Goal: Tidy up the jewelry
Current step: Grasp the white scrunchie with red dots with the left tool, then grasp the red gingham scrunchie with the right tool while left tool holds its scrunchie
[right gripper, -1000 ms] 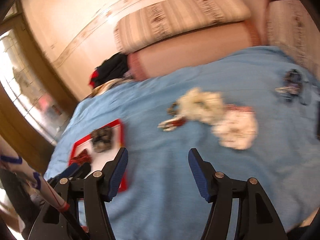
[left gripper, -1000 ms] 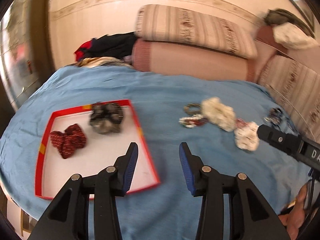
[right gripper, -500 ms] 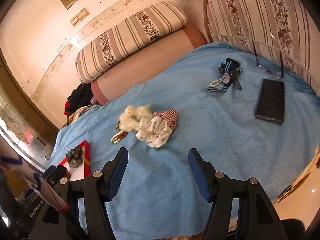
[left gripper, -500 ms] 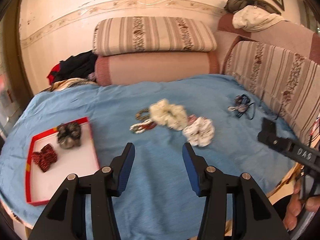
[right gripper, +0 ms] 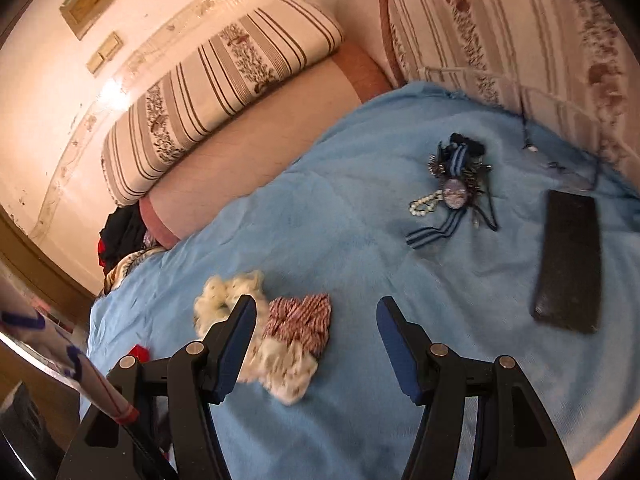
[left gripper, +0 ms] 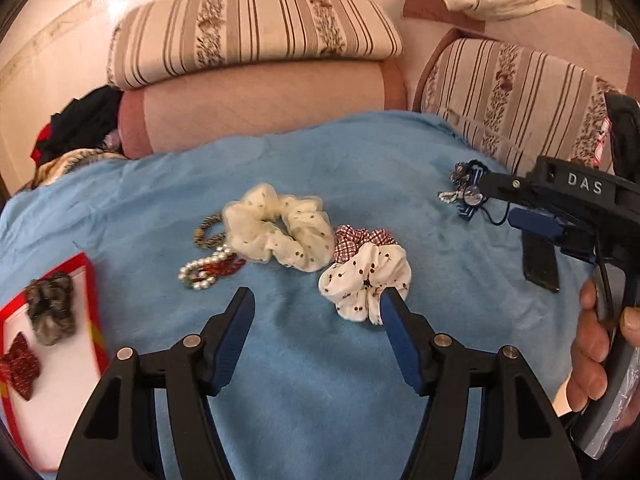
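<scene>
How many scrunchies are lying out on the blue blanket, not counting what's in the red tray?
3: a cream dotted scrunchie, a red checked scrunchie tucked behind it, and a white cherry-print scrunchie nearest the left fingers. Others may be hidden underneath.

The red-rimmed tray (left gripper: 93,304) is cut off at the 9 o'clock edge of the left wrist view. The checked scrunchie (left gripper: 362,240) is partly covered by the white printed scrunchie (left gripper: 366,280). The phone (left gripper: 540,264) is partly hidden behind the right gripper (left gripper: 532,222), whose jaws are not fully seen.
</scene>
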The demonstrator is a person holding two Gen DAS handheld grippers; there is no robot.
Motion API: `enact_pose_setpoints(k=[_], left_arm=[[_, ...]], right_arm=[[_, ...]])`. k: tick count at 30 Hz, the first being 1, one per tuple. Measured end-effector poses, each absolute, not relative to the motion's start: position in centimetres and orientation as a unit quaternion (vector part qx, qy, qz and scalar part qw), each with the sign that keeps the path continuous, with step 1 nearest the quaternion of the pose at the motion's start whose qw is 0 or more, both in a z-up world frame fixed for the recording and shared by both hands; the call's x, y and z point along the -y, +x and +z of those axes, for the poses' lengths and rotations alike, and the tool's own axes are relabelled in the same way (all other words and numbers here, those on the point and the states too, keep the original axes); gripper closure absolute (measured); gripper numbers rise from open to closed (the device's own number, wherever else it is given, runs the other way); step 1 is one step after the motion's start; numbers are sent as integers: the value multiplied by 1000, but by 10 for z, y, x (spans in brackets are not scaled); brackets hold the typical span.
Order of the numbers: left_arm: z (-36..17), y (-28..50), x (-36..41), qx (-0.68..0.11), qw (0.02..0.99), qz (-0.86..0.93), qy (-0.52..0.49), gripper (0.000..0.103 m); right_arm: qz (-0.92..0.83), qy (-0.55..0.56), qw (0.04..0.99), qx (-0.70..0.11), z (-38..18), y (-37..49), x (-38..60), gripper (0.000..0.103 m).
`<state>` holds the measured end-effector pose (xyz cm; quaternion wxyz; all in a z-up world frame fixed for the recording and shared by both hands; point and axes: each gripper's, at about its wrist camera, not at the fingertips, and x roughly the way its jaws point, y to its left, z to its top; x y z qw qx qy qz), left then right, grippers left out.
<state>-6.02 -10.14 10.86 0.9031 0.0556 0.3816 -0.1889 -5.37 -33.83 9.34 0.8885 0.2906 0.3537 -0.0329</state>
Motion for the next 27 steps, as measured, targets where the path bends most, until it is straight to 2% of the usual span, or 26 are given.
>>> enact_pose_setpoints(k=[6, 11, 12, 13, 14, 15, 21, 27], left_arm=[[83, -26, 141, -381, 896, -211, 85, 39], [48, 0, 163, -419, 880, -211, 75, 39], [41, 2, 165, -423, 879, -210, 69, 49], [38, 3, 165, -424, 880, -203, 68, 75], [32, 6, 164, -432, 878, -194, 69, 85], [27, 7, 163, -438, 877, -186, 70, 90], [46, -11, 130, -416, 890, -185, 30, 92], [125, -35, 114, -369, 910, -190, 3, 92]], right_arm=[[-28, 329, 860, -390, 46, -36, 356, 36], [-33, 328, 860, -389, 42, -32, 365, 36], [-33, 329, 859, -391, 41, -31, 366, 36], [-31, 331, 856, -395, 39, -30, 367, 36], [-30, 333, 855, -397, 38, -29, 368, 36], [-32, 333, 854, -398, 38, -28, 368, 36], [-18, 328, 856, -399, 41, -18, 352, 36], [-12, 332, 859, -389, 49, -11, 339, 36]])
